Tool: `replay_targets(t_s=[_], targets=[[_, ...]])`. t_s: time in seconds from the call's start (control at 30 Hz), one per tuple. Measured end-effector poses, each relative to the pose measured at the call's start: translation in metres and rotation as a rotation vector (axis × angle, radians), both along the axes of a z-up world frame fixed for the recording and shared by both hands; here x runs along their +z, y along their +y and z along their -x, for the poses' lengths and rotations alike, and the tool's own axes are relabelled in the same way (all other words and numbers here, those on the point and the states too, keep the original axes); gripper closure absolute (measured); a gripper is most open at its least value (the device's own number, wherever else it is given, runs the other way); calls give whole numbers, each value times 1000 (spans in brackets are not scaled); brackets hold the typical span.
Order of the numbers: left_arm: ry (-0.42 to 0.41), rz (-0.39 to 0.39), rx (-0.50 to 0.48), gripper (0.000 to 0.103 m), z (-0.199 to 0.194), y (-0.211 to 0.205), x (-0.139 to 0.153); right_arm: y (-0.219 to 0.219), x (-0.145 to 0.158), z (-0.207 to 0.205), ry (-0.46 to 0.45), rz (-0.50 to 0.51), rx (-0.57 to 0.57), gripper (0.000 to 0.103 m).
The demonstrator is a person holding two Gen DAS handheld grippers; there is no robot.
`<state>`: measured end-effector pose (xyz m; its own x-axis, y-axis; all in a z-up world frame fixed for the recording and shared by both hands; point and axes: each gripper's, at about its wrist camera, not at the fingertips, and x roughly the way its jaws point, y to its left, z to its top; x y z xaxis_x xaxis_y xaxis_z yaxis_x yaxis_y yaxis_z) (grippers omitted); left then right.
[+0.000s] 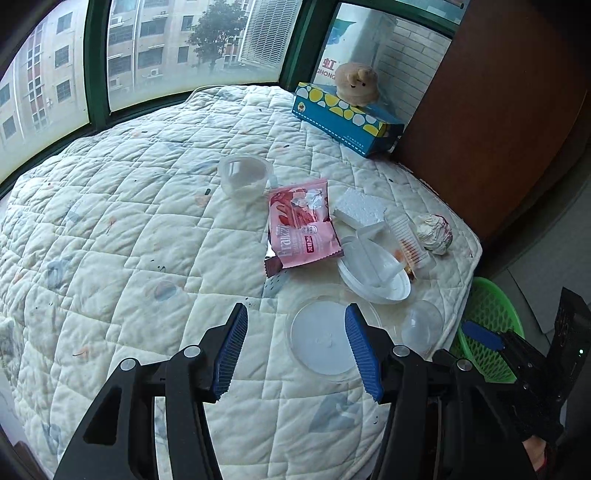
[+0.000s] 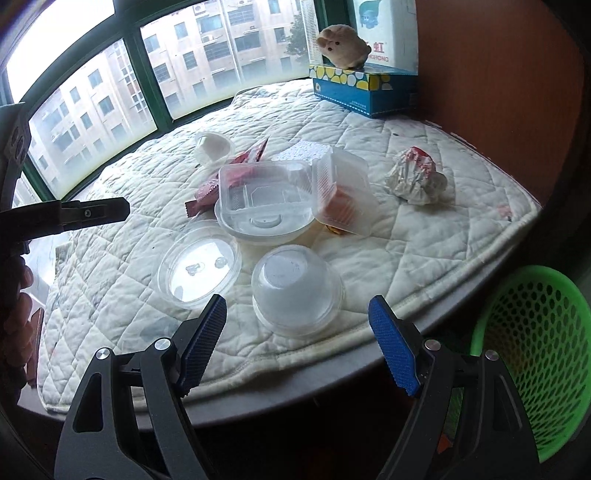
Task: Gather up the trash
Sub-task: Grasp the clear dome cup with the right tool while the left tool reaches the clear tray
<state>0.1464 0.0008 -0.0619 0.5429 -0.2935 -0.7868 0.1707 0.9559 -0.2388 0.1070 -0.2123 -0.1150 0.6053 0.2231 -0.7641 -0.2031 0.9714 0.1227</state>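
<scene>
Green basket (image 2: pixel 532 354) cut off at frame edge | left gripper (image 1: pixel 295 350) open | right gripper (image 2: pixel 297 343) open, empty

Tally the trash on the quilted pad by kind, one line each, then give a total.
Clear plastic cups: 2, far one, upside-down near one
Round clear lid: 1
Rectangular clear containers: 2, tray, hinged box
White plate: 1
Pink snack wrapper: 1
White foam block: 1
Crumpled paper ball: 1
Total: 9

The pink snack wrapper (image 1: pixel 301 229) reads "Fralizzi"; the white box (image 2: pixel 384 33) behind shows "虹 …HONG".
</scene>
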Motion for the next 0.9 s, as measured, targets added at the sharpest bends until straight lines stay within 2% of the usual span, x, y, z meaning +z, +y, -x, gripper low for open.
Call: replay_targets(t_s=[0.27,0.33,0.4,0.6,0.73,0.9], targets=[[-11,-46,-75,50,-11,-19,-1,10,-19,-22,36,29,12,27],[-16,-59,-97,50,-15,-25,-1,11,-22,-24,45,32,15,36],[-25,-81,-112,40,-19,-30,-1,11,-24,-24,50,38,14,43],[-58,-141,-193,40,-28,-53,-1,3,-17,-14,32,16,10,44],[-101,-204,-253,28,-33,-72,1,-7,-6,-8,19,-5,-4,44],[-107,-266,-363,23,-45,-100,-3,-28,8,1,5,-33,-45,44]])
